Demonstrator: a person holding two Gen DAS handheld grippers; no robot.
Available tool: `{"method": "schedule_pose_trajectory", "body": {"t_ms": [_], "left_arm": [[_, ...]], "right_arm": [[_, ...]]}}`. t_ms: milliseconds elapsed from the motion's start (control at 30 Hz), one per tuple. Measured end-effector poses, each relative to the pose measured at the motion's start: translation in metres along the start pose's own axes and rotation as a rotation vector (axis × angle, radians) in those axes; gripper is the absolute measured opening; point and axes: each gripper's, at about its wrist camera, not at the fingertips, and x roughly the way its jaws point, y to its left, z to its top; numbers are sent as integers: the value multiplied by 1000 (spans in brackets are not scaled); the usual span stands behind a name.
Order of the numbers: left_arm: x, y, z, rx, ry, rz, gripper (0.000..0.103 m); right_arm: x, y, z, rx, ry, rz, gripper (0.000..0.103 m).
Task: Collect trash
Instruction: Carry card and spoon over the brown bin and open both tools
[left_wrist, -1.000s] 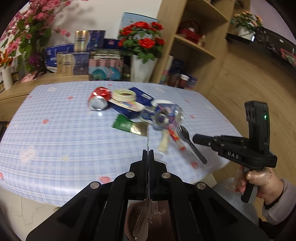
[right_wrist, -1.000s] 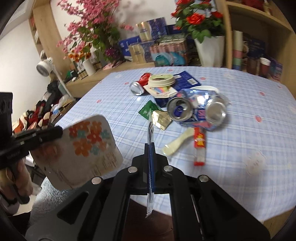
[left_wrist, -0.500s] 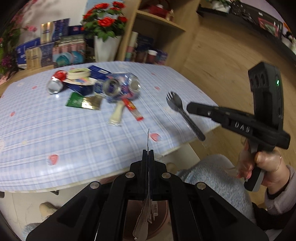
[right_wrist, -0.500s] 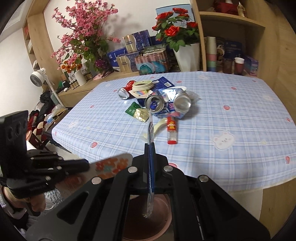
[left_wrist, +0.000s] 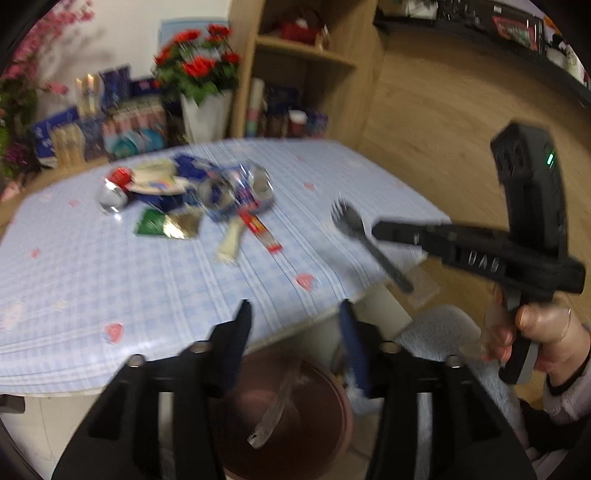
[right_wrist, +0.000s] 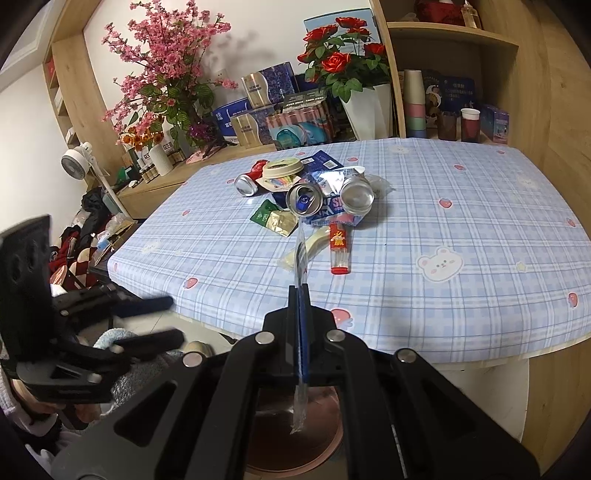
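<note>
We hold the left gripper open, probably empty, above the bin; the right gripper stays clamped on the spork until centred.

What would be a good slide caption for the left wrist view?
Open left gripper above a brown bin; right gripper shut on a black spork beside the littered table.

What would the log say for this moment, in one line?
left hand-held gripper: just opened, empty | right hand-held gripper: shut on wrapped fork | bin: below
</note>
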Motion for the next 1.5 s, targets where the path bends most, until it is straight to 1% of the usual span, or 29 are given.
{"method": "schedule_pose_trajectory", "body": {"t_ms": [67, 100, 133, 167, 200, 267, 333, 467, 533, 633, 700, 833, 967, 1167, 1433, 1500], "left_arm": [[-15, 5, 0, -17, -74, 46, 70], [-21, 7, 1, -22, -100, 64, 73], [-30, 10, 1, -27, -142, 98, 80], [-37, 12, 1, -30, -177, 136, 85], [-46, 14, 0, -30, -224, 186, 86], [-59, 17, -2, -27, -281, 238, 89], [-71, 24, -4, -35, -317, 268, 90], [-86, 39, -10, -84, -357, 288, 90], [-94, 47, -17, -105, -367, 293, 90], [-100, 56, -26, -125, -385, 334, 92], [-101, 61, -32, -140, -381, 363, 93], [-101, 69, -37, -166, -355, 365, 93], [-99, 71, -39, -168, -334, 389, 94], [-99, 74, -44, -173, -319, 403, 96], [-96, 84, -49, -220, -290, 401, 97], [-96, 84, -49, -223, -288, 401, 97]], "right_arm": [[2, 3, -2, -2, 5, 8, 5], [3, 4, -3, -5, 6, 12, 5], [3, 6, -4, -8, 7, 16, 5], [4, 8, -5, -13, 6, 21, 5], [5, 10, -6, -17, 5, 24, 5], [6, 15, -9, -26, 9, 33, 5], [9, 19, -11, -33, 19, 39, 5], [14, 26, -16, -45, 36, 52, 5], [16, 30, -19, -51, 46, 55, 5], [20, 36, -25, -61, 65, 62, 5], [22, 38, -28, -66, 75, 64, 5], [27, 43, -34, -75, 100, 68, 5], [30, 48, -37, -89, 117, 70, 5], [35, 54, -42, -105, 140, 75, 5], [41, 59, -49, -118, 170, 79, 5], [42, 59, -49, -117, 177, 81, 7]]}}
